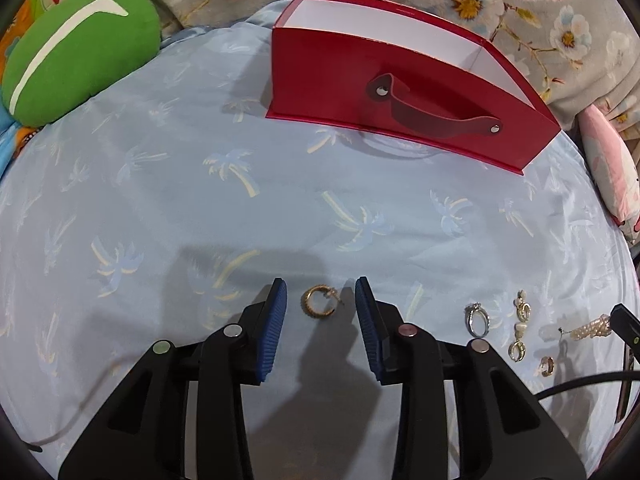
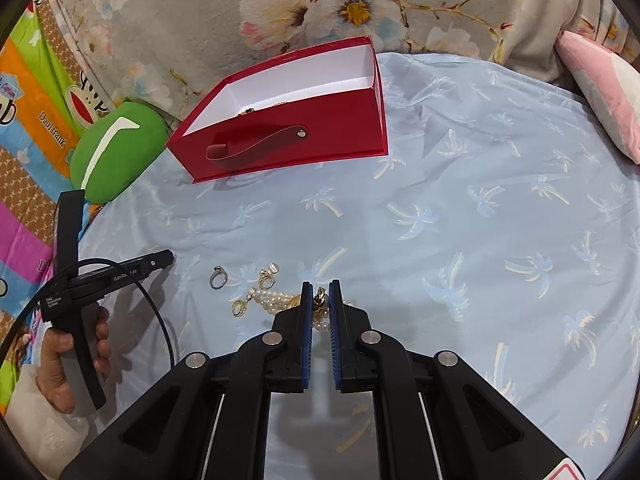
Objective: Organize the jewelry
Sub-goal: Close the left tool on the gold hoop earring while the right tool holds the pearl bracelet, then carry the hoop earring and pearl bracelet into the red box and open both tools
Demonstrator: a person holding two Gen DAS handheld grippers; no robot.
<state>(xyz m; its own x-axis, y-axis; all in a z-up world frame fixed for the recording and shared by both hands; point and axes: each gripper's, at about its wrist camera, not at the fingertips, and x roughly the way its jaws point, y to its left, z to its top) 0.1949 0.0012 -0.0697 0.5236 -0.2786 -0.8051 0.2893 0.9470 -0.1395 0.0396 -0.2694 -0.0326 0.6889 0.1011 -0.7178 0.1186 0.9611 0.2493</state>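
Observation:
My left gripper [image 1: 321,292] is open, its blue pads on either side of a gold hoop earring [image 1: 319,301] lying on the light blue cloth. My right gripper [image 2: 320,296] is shut on a gold and pearl piece [image 2: 319,300] that belongs to the pearl strand [image 2: 274,299]. A silver ring [image 1: 477,318] and gold earrings [image 1: 521,326] lie right of the hoop. In the right wrist view the ring [image 2: 218,277] and earrings [image 2: 267,276] lie left of my pads. The open red box [image 1: 400,92] stands at the back; in the right wrist view the box [image 2: 288,120] holds some jewelry.
A green cushion [image 1: 76,52] lies at the back left and a pink pillow [image 2: 604,92] at the right. A floral blanket [image 2: 280,8] lies behind the box. The left gripper's handle and cable [image 2: 76,288] show at the left of the right wrist view.

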